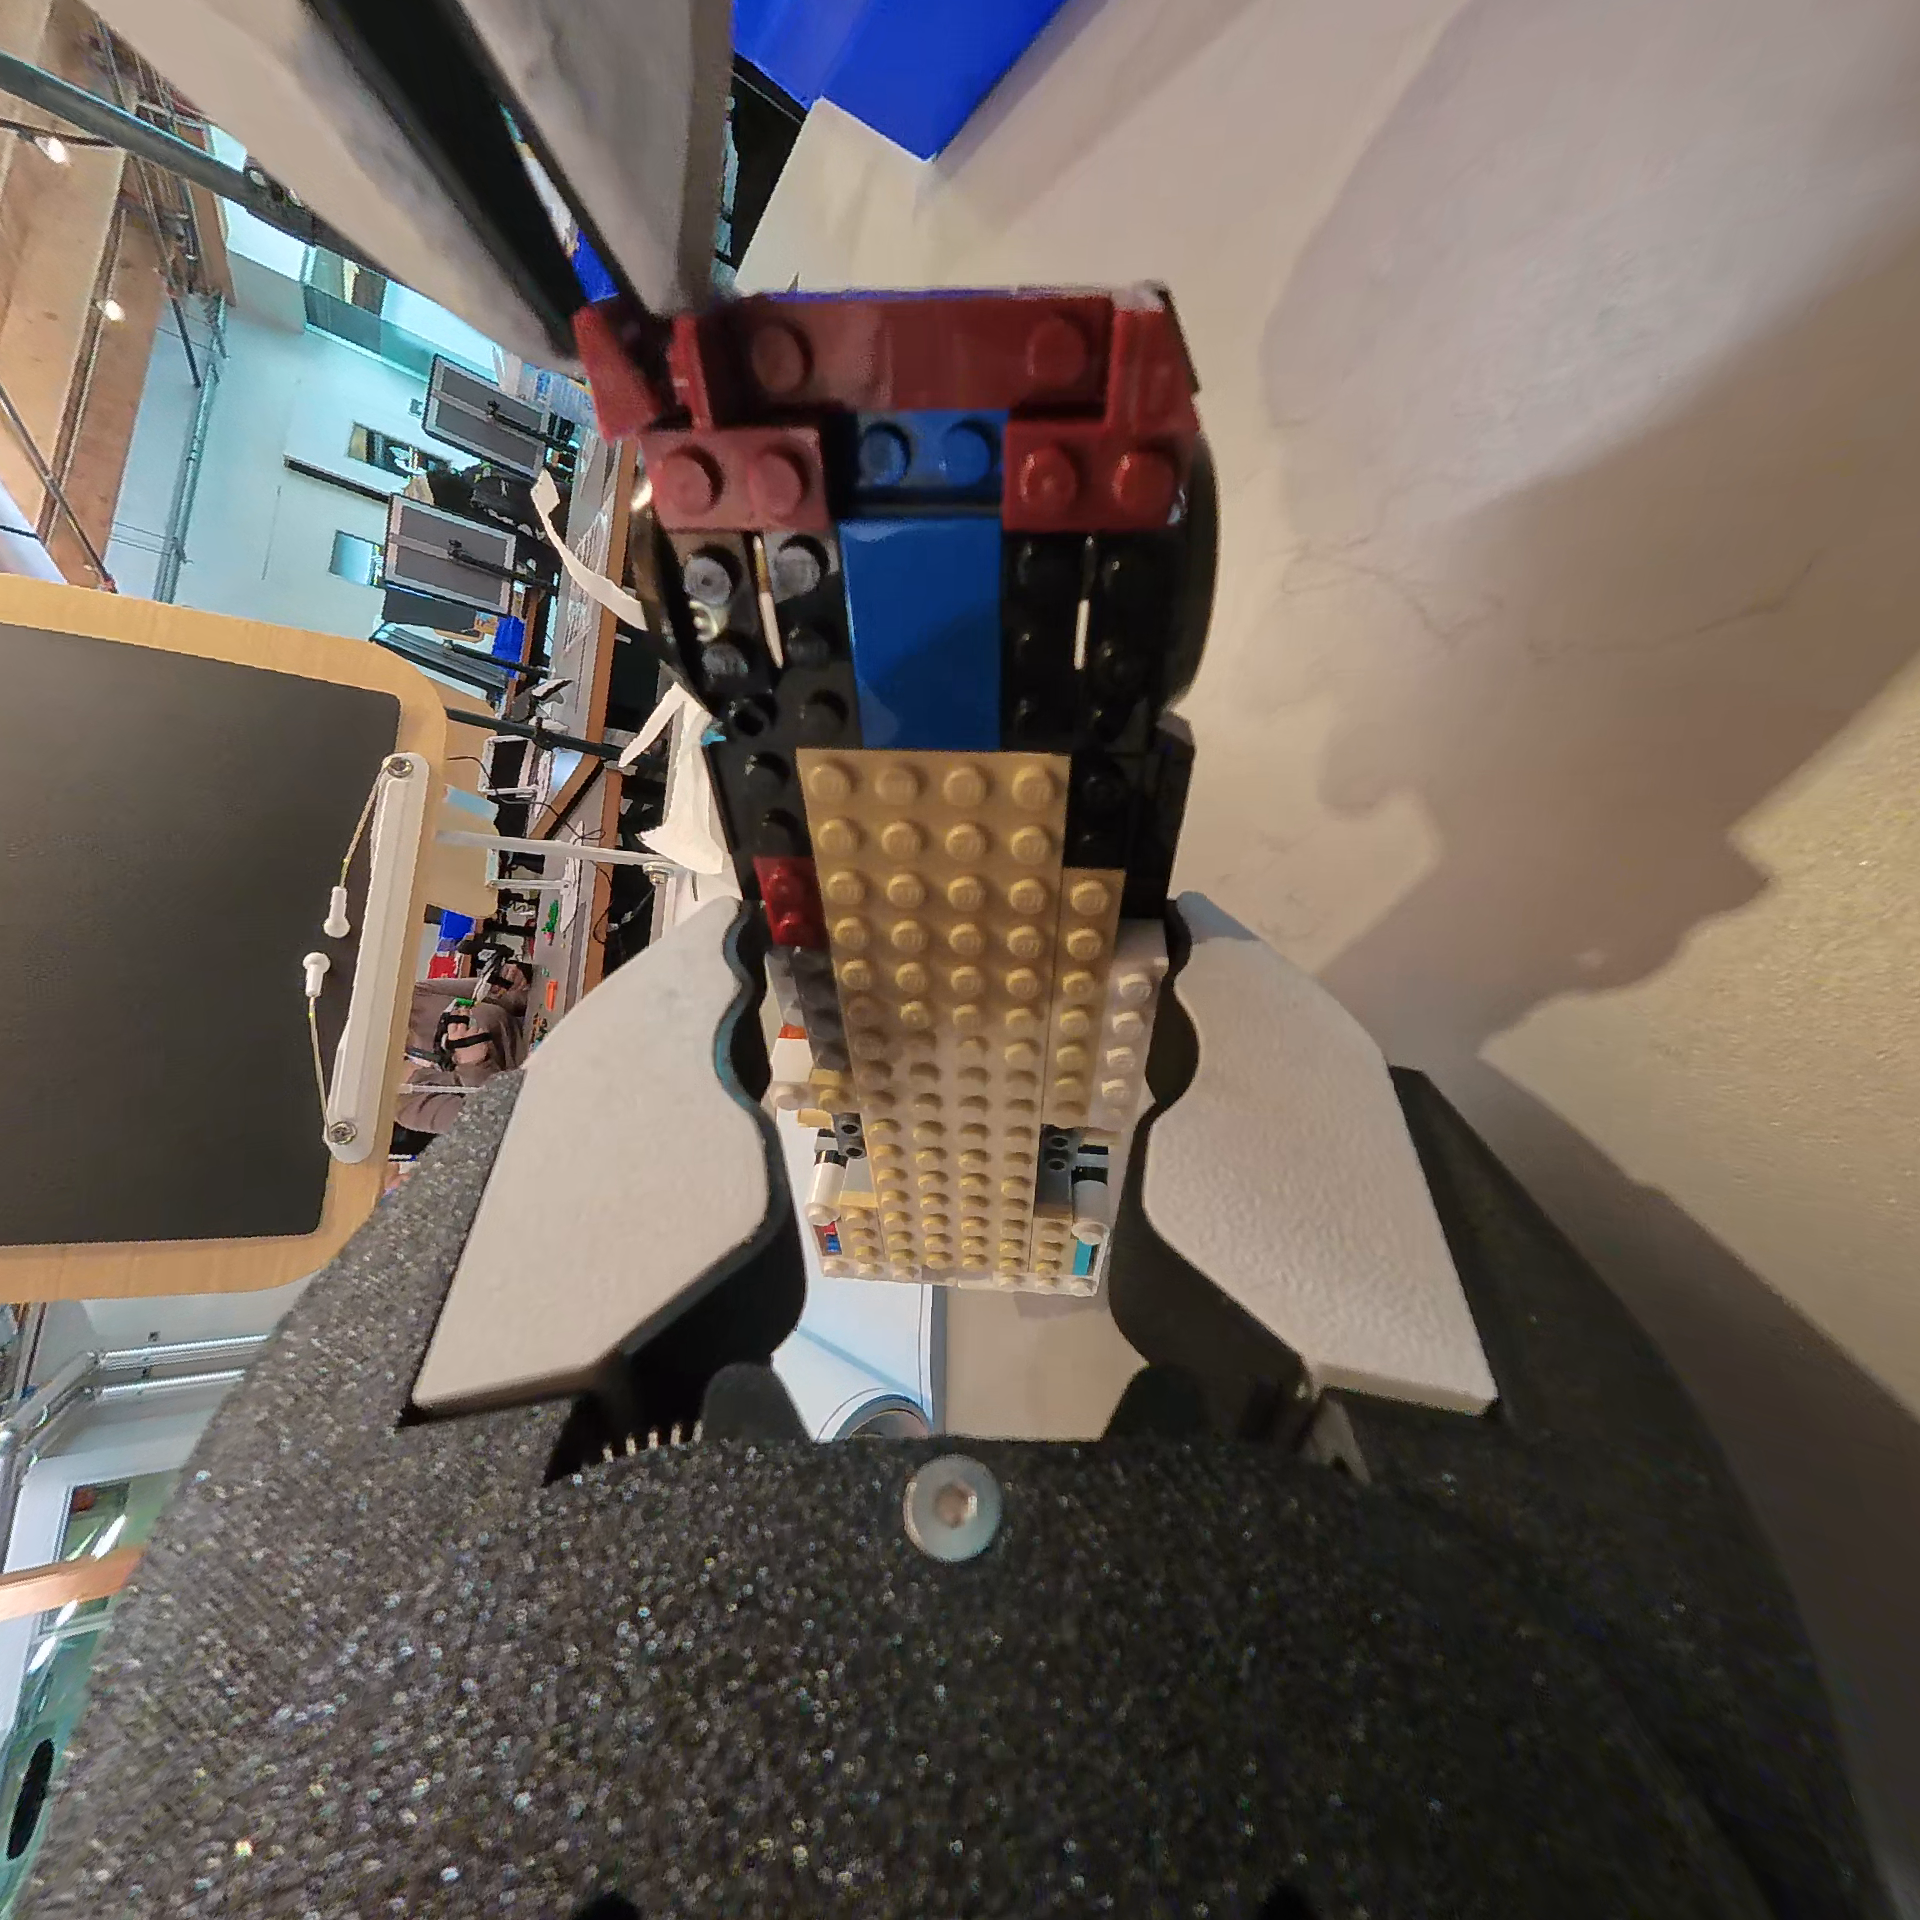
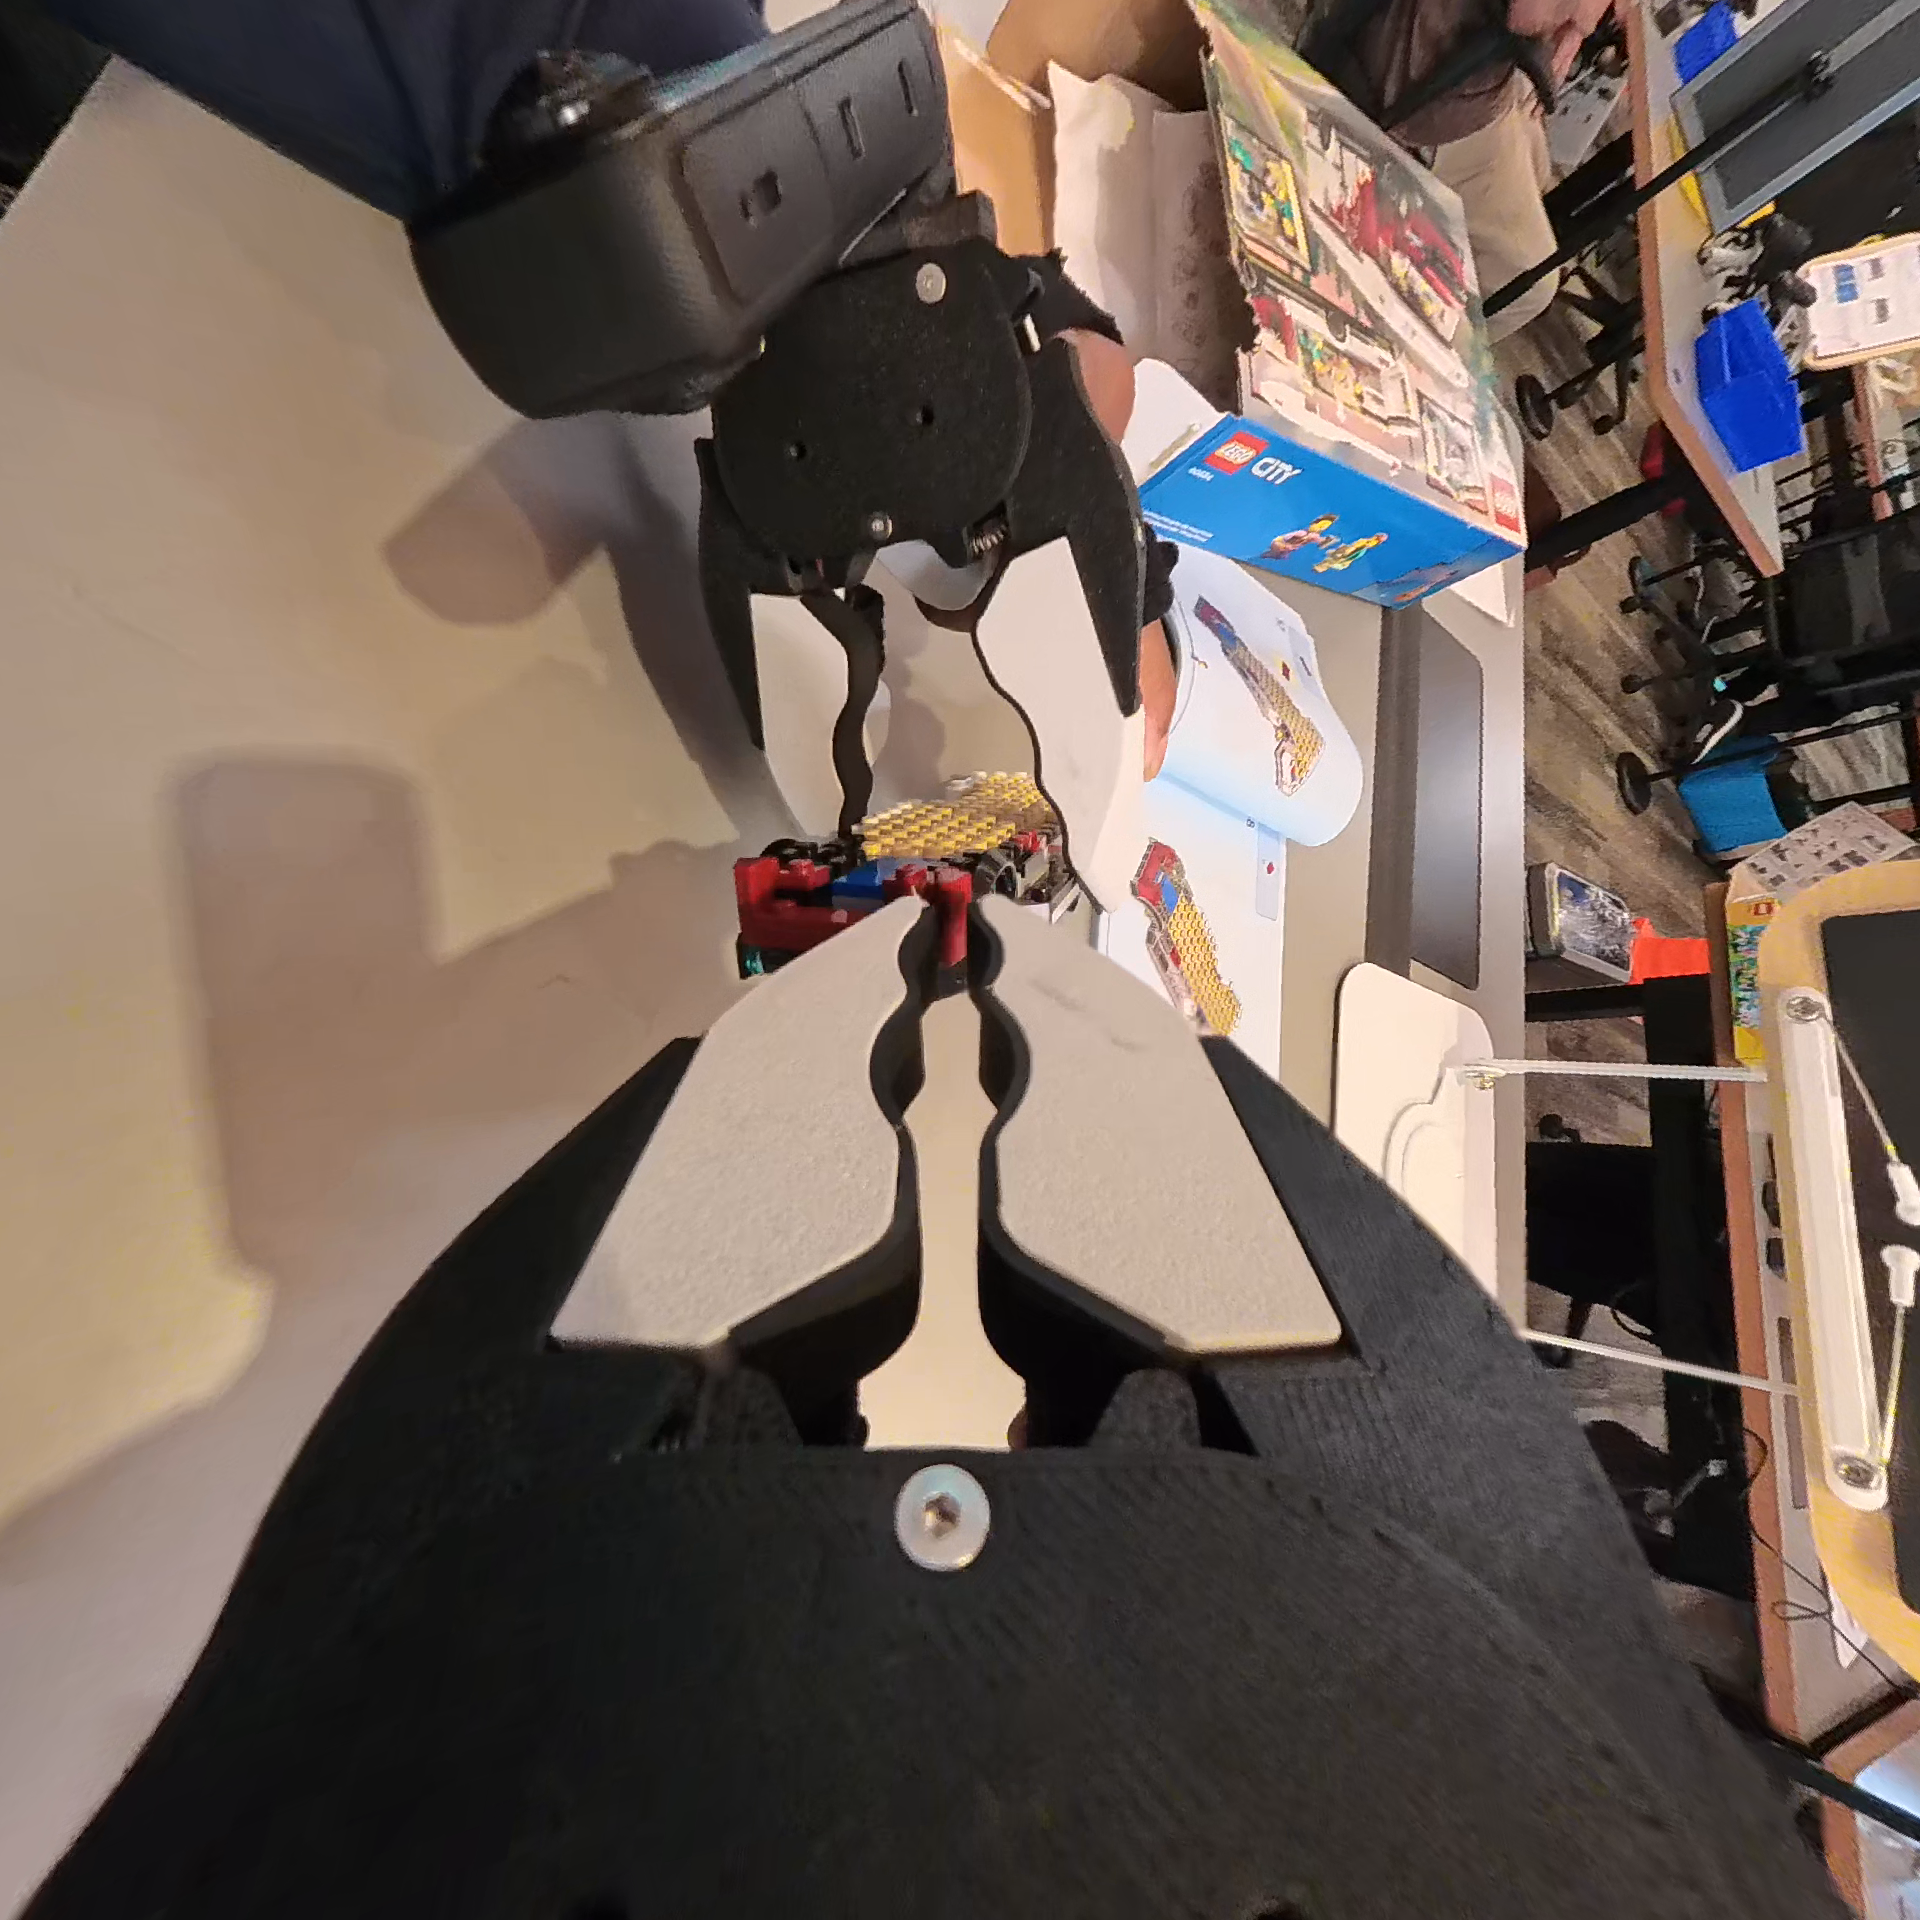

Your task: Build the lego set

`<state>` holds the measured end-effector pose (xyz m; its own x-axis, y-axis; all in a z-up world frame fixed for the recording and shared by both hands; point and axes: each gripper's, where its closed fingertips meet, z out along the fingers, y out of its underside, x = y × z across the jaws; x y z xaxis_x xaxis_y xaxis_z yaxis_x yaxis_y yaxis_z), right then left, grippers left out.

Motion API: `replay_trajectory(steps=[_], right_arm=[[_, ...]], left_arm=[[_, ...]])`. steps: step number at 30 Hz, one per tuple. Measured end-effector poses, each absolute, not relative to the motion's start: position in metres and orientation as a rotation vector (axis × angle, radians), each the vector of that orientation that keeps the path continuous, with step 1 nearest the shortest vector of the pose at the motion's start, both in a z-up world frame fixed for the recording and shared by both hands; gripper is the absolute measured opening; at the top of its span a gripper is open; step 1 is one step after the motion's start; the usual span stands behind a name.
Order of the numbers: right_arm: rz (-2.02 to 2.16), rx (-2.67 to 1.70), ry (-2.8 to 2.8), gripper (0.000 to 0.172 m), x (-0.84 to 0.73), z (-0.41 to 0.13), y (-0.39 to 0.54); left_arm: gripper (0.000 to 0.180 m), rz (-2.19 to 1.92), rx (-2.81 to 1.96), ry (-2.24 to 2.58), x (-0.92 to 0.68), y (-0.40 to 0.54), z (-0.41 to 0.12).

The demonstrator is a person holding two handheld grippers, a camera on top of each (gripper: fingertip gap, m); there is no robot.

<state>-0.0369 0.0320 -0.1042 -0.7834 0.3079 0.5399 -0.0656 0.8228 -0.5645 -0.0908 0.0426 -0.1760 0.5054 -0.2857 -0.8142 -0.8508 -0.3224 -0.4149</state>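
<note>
**Two grippers meeting on a brick model over a pale table**

A cream-white table (image 2: 260, 623) is filling the left half of the right wrist view, crossed by hard-edged shadows. Along the right of that frame a workshop is showing (everything lying sideways): a blue toy box (image 2: 1340, 520), an open instruction booklet (image 2: 1247, 727), grey floor, desks and stands.

The left gripper (image 1: 956, 997) is standing wide, its white fingers (image 1: 665, 1039) pressing both flanks of a brick model (image 1: 935, 935) of tan, black, blue and dark red plates, at the centre of its frame. The right gripper (image 2: 948, 940) is closing almost fully, pinching a small red piece (image 2: 951, 925) at the model's near end, mid-frame.

The model's underside is hidden. Whether the red piece is seated on the model is hard to make out. The far room at the left of the left wrist view is blurring into clutter, and a dark panel (image 1: 156, 935) is cut off by the frame edge.
</note>
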Motion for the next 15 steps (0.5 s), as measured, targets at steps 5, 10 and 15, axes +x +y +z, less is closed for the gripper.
replay_trajectory(steps=[5, 10, 15], right_arm=[[0.775, -0.18, -2.423, 0.01, -0.0325, -0.1083, 0.0311], [0.77, -0.181, -2.395, 0.015, -0.0339, -0.1055, 0.0306], [0.732, -0.189, -2.296, 0.024, -0.0335, -0.1043, 0.0323]], left_arm=[[0.072, 0.789, -1.852, 0.936, -0.0905, 0.0424, -0.1745], [0.072, 0.793, -1.859, 0.935, -0.091, 0.0425, -0.1751], [0.072, 0.794, -1.883, 0.91, -0.0958, 0.0419, -0.1751]])
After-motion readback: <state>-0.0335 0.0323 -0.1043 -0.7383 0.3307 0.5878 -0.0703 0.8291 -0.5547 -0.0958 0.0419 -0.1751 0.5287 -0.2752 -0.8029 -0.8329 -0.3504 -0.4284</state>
